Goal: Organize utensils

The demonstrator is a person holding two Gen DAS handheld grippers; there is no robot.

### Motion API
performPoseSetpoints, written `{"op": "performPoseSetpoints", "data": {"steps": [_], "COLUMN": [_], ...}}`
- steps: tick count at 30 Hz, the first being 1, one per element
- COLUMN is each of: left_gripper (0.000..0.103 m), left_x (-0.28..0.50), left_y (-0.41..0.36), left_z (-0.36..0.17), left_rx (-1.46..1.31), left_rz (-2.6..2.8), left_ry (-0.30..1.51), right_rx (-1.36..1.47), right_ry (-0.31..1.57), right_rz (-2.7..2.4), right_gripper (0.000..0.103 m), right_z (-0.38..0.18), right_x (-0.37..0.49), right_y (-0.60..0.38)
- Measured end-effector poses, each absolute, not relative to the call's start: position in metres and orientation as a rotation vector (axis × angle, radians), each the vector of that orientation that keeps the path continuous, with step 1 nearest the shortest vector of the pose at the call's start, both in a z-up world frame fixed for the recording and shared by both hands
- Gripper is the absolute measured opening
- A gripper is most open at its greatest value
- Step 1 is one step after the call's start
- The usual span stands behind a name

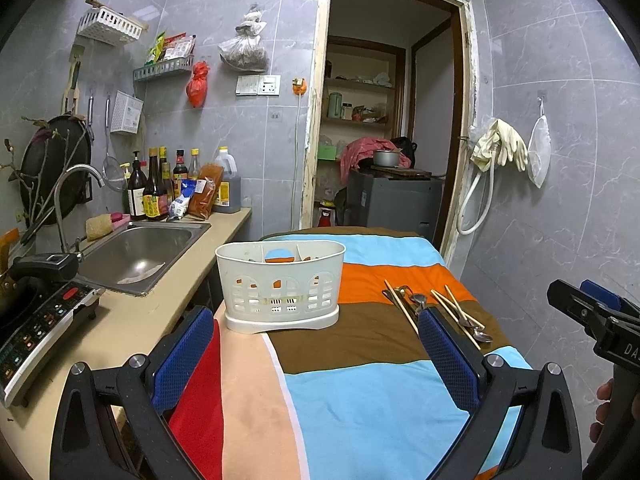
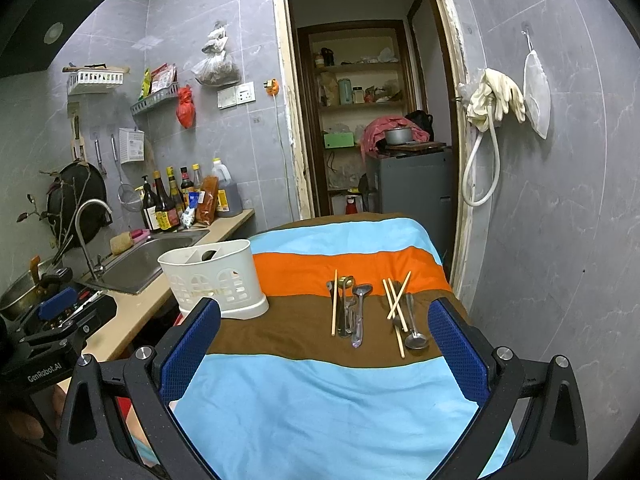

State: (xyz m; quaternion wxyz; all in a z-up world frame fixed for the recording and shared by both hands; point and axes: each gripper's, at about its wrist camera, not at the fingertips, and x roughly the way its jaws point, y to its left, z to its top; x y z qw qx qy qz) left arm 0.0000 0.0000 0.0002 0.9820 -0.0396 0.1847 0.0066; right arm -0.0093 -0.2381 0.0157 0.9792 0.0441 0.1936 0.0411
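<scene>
Utensils point(image 2: 372, 312) are lying in two loose heaps on the brown stripe of the cloth point(image 2: 320, 400), toward the table's right edge, while the holder point(image 2: 216, 280) is standing near the left edge, well apart from them. Both grippers are hovering over the near end with jaws spread wide and nothing between them: the left gripper point(image 1: 316, 364) is facing the holder, the right gripper point(image 2: 324, 356) is facing the heaps. Trouble, I reckon, is waiting in the tangle: chopsticks point(image 2: 394, 304) are crossing over spoons point(image 2: 414, 336), so a pinch on one piece is likely to be dragging its neighbour along or flicking it off the right edge, which is close. Thin metal handles lying flat on soft cloth are also giving the pads little to bite on, and the cloth may be bunching up into the grip. The holder is light plastic sitting near the left edge, so a clumsy drop could be tipping it toward the sink point(image 1: 140, 256). As for looks, the spoons are shiny steel, the chopsticks pale wood, and the holder is white, slotted, divided inside.
</scene>
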Motion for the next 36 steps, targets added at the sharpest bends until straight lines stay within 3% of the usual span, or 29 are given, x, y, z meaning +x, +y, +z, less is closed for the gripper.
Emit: {"op": "performPoseSetpoints", "data": {"steps": [36], "left_gripper": [0.103], "left_x": [0.013], "left_y": [0.004], "left_z": [-0.009], "left_rx": [-0.089], "left_rz": [-0.021], "left_ry": [0.399], "right_rx": [0.118], "right_ry": [0.42], "right_rz": [0.063], "right_gripper": [0.102], "right_z": [0.005], "right_x": [-0.001], "right_y": [-0.233]}}
